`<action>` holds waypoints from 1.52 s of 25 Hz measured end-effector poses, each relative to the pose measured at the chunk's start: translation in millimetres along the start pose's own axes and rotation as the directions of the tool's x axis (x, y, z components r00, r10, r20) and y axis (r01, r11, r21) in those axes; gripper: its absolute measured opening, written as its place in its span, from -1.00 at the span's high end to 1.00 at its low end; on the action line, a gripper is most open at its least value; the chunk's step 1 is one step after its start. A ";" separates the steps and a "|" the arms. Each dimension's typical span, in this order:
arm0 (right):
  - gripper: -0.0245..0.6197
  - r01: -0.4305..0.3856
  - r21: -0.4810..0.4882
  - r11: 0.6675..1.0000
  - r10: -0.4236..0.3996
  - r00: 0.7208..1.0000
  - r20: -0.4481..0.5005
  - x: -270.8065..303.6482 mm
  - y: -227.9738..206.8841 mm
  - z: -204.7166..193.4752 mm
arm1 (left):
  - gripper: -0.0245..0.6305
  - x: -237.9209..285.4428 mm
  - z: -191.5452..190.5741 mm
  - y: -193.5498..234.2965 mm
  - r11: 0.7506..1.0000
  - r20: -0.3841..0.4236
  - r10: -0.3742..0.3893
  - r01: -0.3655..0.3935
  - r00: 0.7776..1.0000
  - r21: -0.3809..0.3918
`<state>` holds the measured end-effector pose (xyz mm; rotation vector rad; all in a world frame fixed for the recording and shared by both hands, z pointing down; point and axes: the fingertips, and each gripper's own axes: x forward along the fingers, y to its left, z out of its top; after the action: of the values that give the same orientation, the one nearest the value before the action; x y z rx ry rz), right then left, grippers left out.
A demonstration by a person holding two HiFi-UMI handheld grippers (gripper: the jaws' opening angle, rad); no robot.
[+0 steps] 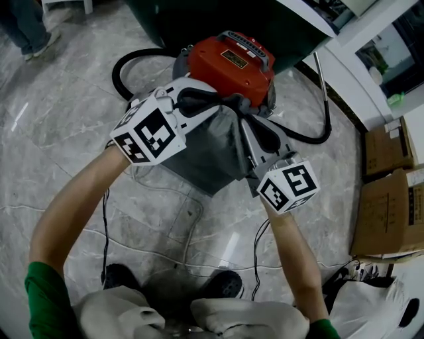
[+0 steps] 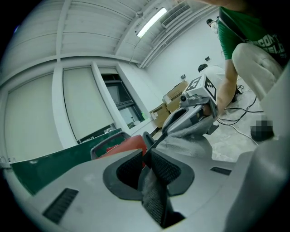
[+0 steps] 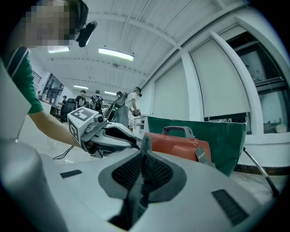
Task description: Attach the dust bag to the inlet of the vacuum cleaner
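A red vacuum cleaner (image 1: pixel 232 61) stands on the marble floor just beyond both grippers. The grey dust bag (image 1: pixel 211 153) hangs between them, its top edge up against the vacuum's near side. My left gripper (image 1: pixel 222 100) is shut on the bag's upper left edge, and grey cloth (image 2: pixel 152 190) shows pinched between its pads. My right gripper (image 1: pixel 246 118) is shut on the upper right edge, with a thin fold of bag (image 3: pixel 138 192) in its jaws. Each gripper view shows the other gripper (image 2: pixel 195 108) (image 3: pixel 102 131) close by and the red body (image 3: pixel 181 145) behind. The inlet is hidden.
A black hose (image 1: pixel 126 66) loops left of the vacuum and a thin cord (image 1: pixel 326 106) curves at its right. A dark green panel (image 1: pixel 199 20) stands behind. Cardboard boxes (image 1: pixel 391 205) sit at the right. Thin cables (image 1: pixel 106 218) and the person's shoes (image 1: pixel 225 285) lie below.
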<state>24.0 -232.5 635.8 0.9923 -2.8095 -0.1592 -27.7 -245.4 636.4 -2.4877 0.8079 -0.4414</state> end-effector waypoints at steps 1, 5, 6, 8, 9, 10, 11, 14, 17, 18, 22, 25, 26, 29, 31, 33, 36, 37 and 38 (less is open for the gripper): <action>0.83 0.000 -0.002 1.000 0.000 1.000 0.000 -1.0 0.3 -0.3 | 0.79 -0.8 -0.5 -0.7 1.000 -0.003 0.005 -0.005 1.000 0.003; 0.83 -0.003 -0.004 1.000 0.003 1.000 -0.002 -3.5 1.8 -0.4 | 0.79 -3.0 -1.2 -2.2 1.000 -0.011 0.011 -0.011 1.000 0.012; 0.83 -0.002 -0.007 1.000 0.002 1.000 -0.004 -4.4 2.5 -0.4 | 0.79 -3.7 -0.6 -2.8 1.000 -0.011 0.012 -0.012 1.000 0.015; 0.83 -0.001 -0.010 1.000 0.001 1.000 -0.003 -6.1 4.0 -0.2 | 0.79 -5.8 0.5 -4.2 1.000 -0.006 0.017 -0.017 1.000 0.015; 0.83 -0.002 -0.009 1.000 0.002 1.000 0.000 -6.5 4.7 0.0 | 0.79 -7.0 1.0 -4.3 1.000 -0.002 0.023 -0.023 1.000 0.012; 0.83 -0.004 -0.009 1.000 0.004 1.000 0.003 -6.6 5.3 0.4 | 0.79 -8.1 1.5 -3.9 0.999 0.005 0.031 -0.031 0.999 0.009; 0.83 -0.006 -0.008 1.000 0.006 1.000 0.006 -6.5 5.7 0.5 | 0.79 -8.9 1.9 -3.3 0.999 0.012 0.041 -0.041 0.999 0.005; 0.83 -0.007 -0.009 1.000 0.007 1.000 0.007 -6.4 6.3 -0.5 | 0.79 -9.4 1.5 -3.2 0.998 0.024 0.057 -0.057 0.998 -0.002; 0.83 -0.006 -0.011 1.000 0.007 1.000 0.004 -6.4 6.3 -1.0 | 0.79 -9.0 1.4 -3.5 0.998 0.022 0.055 -0.055 0.998 -0.004; 0.83 -0.006 -0.012 1.000 0.006 1.000 0.004 -6.4 6.3 -1.0 | 0.79 -8.9 1.4 -3.6 0.998 0.022 0.056 -0.056 0.998 -0.005; 0.83 -0.001 -0.018 1.000 0.001 1.000 -0.004 -6.7 6.6 -1.6 | 0.79 -9.5 1.2 -4.1 0.998 0.024 0.063 -0.062 0.998 -0.007; 0.83 -0.004 -0.023 1.000 0.004 1.000 -0.005 -6.5 7.6 -0.9 | 0.79 -9.7 1.5 -4.4 0.998 0.024 0.062 -0.062 0.998 -0.010; 0.83 -0.004 -0.023 1.000 0.003 1.000 -0.005 -6.3 7.8 -0.4 | 0.79 -9.9 1.8 -4.1 0.998 0.027 0.063 -0.062 0.998 -0.012; 0.83 -0.001 -0.022 1.000 0.001 1.000 -0.002 -5.6 8.4 -0.3 | 0.79 -10.2 2.0 -3.9 0.998 0.038 0.068 -0.067 0.997 -0.019; 0.83 0.001 -0.027 1.000 -0.001 1.000 0.001 -4.7 8.7 -1.2 | 0.79 -9.8 1.2 -4.1 0.997 0.043 0.069 -0.068 0.997 -0.023; 0.83 0.006 -0.036 0.999 -0.005 1.000 0.006 -3.9 8.8 -1.5 | 0.79 -9.8 0.6 -3.8 0.997 0.054 0.070 -0.068 0.996 -0.027; 0.83 0.021 -0.054 0.998 -0.020 1.000 0.021 -3.6 10.3 -0.1 | 0.79 -11.2 5.6 -2.5 0.998 0.095 0.069 -0.067 0.993 -0.021; 0.83 0.026 -0.053 0.998 -0.025 0.999 0.029 -3.7 11.2 0.4 | 0.79 -11.9 7.5 -2.3 0.998 0.107 0.068 -0.066 0.992 -0.020; 0.83 0.030 -0.049 0.998 -0.028 0.999 0.036 -4.1 12.1 0.8 | 0.79 -12.6 8.4 -2.4 0.998 0.115 0.067 -0.065 0.991 -0.022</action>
<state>19.6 -220.5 636.4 1.0295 -2.8089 -0.2502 -32.7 -233.0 628.8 -2.4698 0.8477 -0.2650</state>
